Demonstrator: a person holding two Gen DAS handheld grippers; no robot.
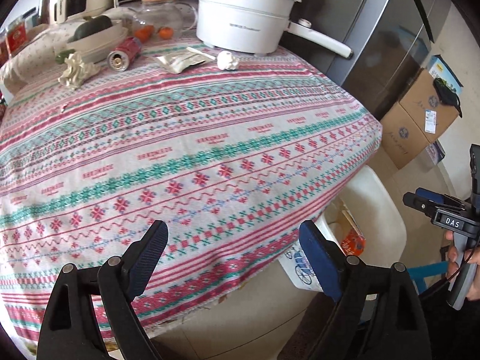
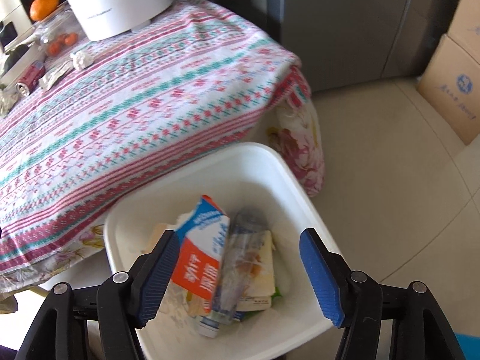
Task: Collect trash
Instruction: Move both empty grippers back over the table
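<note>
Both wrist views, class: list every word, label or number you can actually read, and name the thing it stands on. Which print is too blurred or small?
"DAS": white letters on the black right gripper, seen from the left wrist.
"HANDMADE": woven repeatedly into the tablecloth; the smaller line beneath is unreadable.
White pot: grey brand print, too small.
Carton in the bin: white Chinese characters, too blurred.
Cardboard boxes: handwriting and sticker, unreadable.
</note>
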